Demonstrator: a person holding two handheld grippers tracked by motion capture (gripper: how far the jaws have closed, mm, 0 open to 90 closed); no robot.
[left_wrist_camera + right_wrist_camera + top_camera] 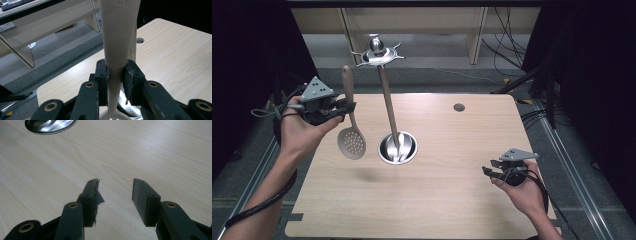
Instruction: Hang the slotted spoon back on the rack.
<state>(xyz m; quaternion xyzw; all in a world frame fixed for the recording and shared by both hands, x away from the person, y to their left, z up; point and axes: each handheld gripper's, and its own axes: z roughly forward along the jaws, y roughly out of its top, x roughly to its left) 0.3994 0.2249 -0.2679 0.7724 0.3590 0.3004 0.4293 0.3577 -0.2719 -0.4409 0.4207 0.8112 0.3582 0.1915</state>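
As seen from the high view: left gripper [343,108] raised off the table [452,200] at 9 o'clock, jaws pinching the handle of a beige skimmer [350,125]. Skimmer upright, slotted bowl hanging down above the wood, shadow beneath it. Just beside it toward 3 o'clock, a steel stand [397,148] near table centre, round base on the wood, rod rising to a hooked top [377,51] at 12 o'clock. Right gripper [488,167] at 4 o'clock, held low over the table, well apart from the stand, jaws spread and holding nothing.

From the left gripper view: pads pressed on either side of the skimmer handle [117,37], slotted bowl edge showing at 6 o'clock.

From the right gripper view: jaws parted over bare wood, torn pad [96,197] on one jaw, stand base [50,125] at 11 o'clock.
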